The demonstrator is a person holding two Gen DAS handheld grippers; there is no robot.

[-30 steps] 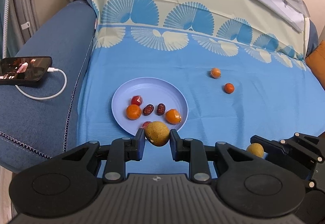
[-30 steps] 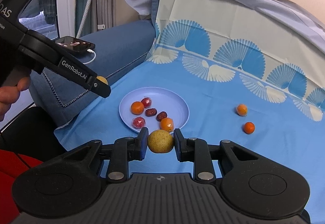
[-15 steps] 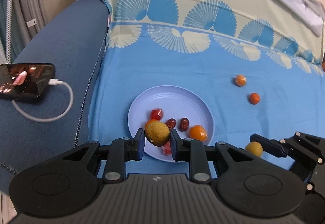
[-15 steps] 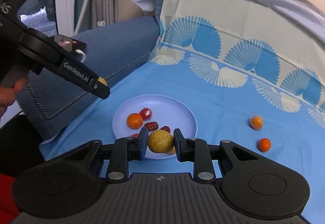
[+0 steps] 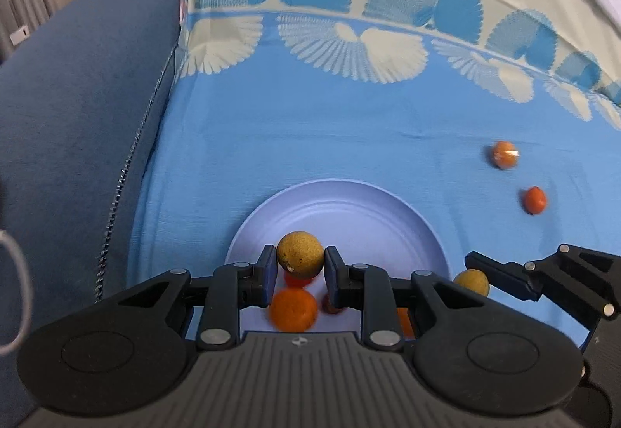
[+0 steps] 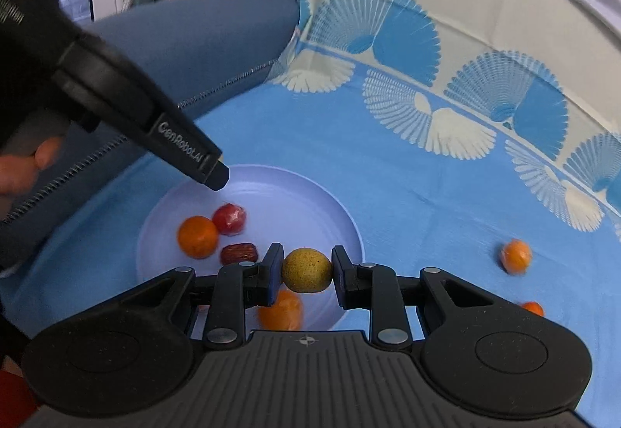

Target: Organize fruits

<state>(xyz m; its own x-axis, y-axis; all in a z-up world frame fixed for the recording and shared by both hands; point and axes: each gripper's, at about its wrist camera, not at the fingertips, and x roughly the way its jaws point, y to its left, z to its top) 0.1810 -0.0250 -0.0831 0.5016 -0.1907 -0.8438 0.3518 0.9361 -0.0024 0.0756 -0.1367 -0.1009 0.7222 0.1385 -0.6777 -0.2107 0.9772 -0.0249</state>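
Note:
My left gripper [image 5: 299, 265] is shut on a yellow-brown round fruit [image 5: 299, 254] and holds it over the near part of the pale blue plate [image 5: 349, 210]. My right gripper [image 6: 306, 270] is shut on a second yellow round fruit [image 6: 306, 270] over the plate's [image 6: 295, 202] near right rim. On the plate lie an orange fruit [image 6: 197, 237], a red fruit [image 6: 229, 219], a brown date [image 6: 239, 254] and another orange fruit [image 6: 281, 310]. Two small orange fruits [image 5: 504, 154] [image 5: 535, 199] lie on the blue cloth to the right.
The blue cloth with fan patterns [image 5: 349, 125] covers a sofa seat. A dark blue sofa arm [image 5: 77, 109] rises at the left. The left gripper's body [image 6: 116, 94] crosses the right wrist view above the plate's left edge. The right gripper's tip [image 5: 504, 272] shows at the lower right.
Both grippers have moved forward and down toward the plate, each still holding its yellow fruit. The phone on the sofa arm has left the left wrist view.

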